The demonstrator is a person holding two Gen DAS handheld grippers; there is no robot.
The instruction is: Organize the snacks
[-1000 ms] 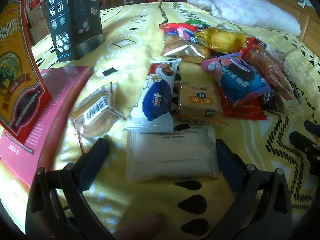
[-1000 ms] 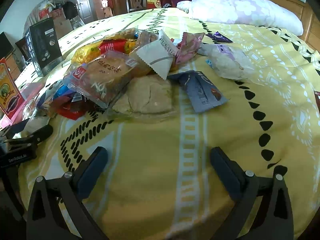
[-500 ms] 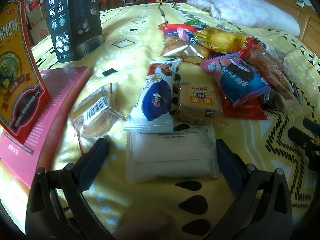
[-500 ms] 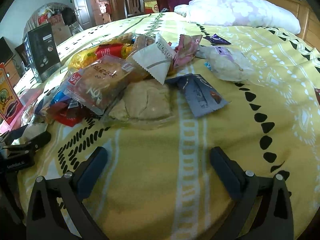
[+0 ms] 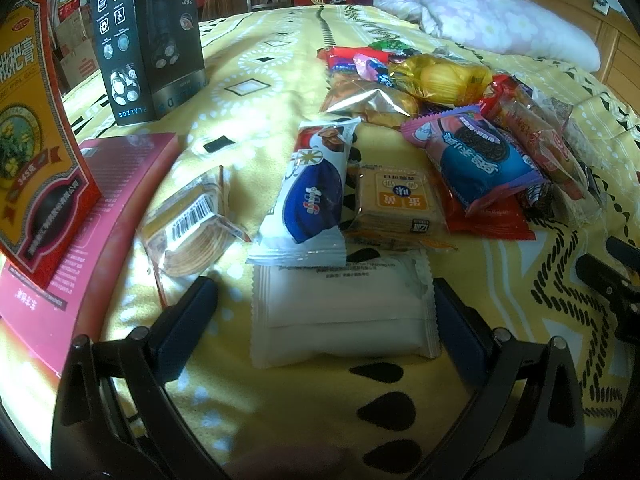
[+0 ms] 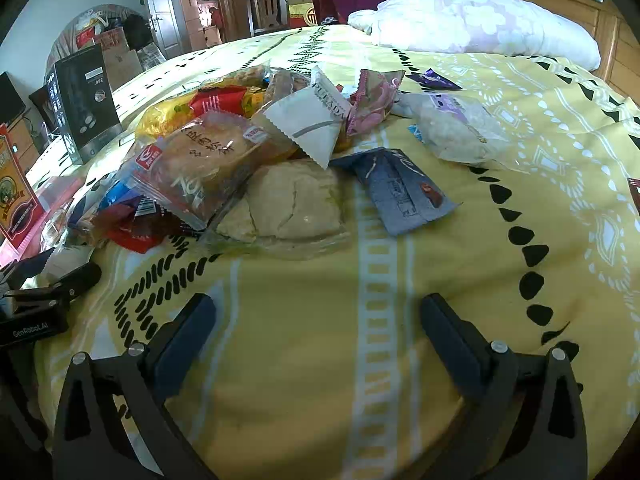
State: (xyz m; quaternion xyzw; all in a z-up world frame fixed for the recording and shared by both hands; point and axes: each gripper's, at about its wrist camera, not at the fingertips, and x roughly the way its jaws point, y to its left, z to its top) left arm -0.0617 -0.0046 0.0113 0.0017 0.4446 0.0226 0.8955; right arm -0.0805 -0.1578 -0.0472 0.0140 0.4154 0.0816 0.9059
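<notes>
**A soft white pack sits between my left jaws**

My left gripper [image 5: 326, 312] is low over the bed [image 5: 280, 64], its jaws wide, one on each side of the white snack pack [image 5: 340, 312]; they are not touching it; the pack lies flat, just in front of the blue and white bar [image 5: 312, 196]; I think it is light, puffy and a bit slippery, so I should squeeze its short sides gently and not crush it; my right gripper [image 6: 318, 332] is wide too and holds nothing; the snack pile [image 6: 240, 160] lies ahead of it.
</notes>
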